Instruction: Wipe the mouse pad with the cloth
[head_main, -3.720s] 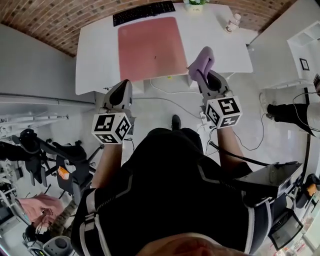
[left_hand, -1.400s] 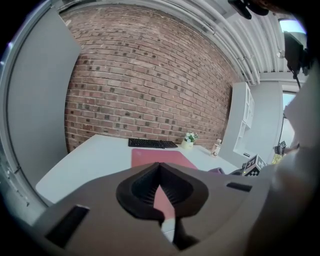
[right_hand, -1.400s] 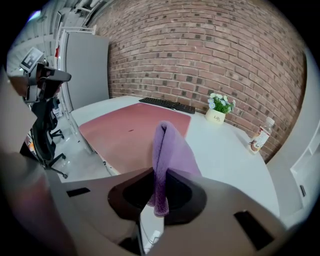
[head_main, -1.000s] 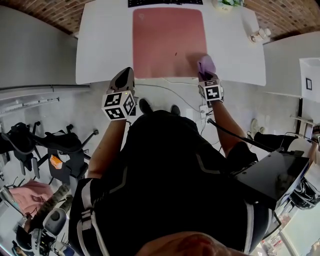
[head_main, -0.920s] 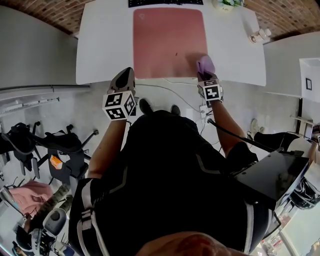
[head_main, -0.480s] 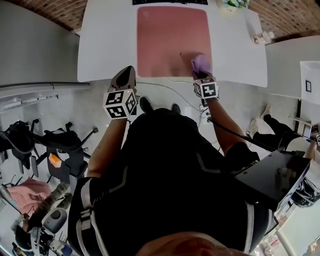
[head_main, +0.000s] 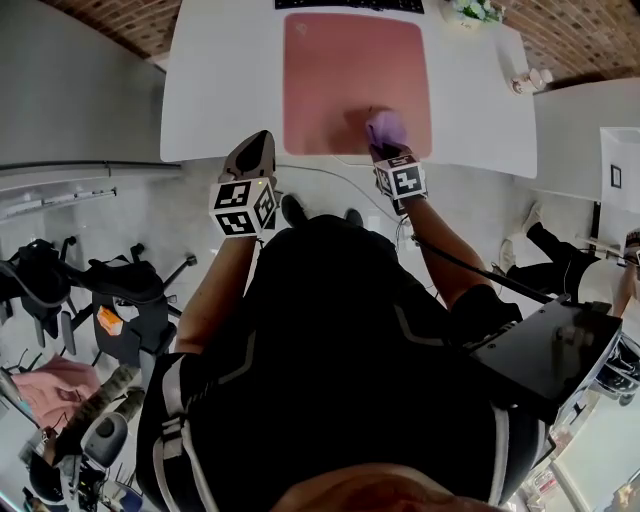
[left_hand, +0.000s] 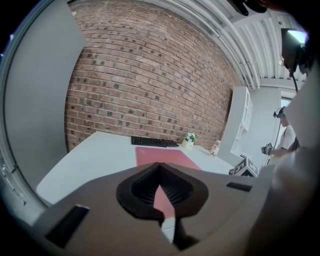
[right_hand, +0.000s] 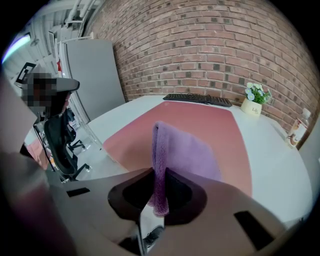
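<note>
Head view: cloth (head_main: 386, 128) now further left on mouse pad (head_main: 335, 70).

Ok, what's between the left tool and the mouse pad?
Only a bare strip of the white table lies between the left tool and the mouse pad. The head view shows this.

The white table (head_main: 220, 80) bears a pink mouse pad (head_main: 330, 70), black keyboard (right_hand: 197, 99), potted plant (right_hand: 255, 97) and bottle (head_main: 531, 81).
</note>
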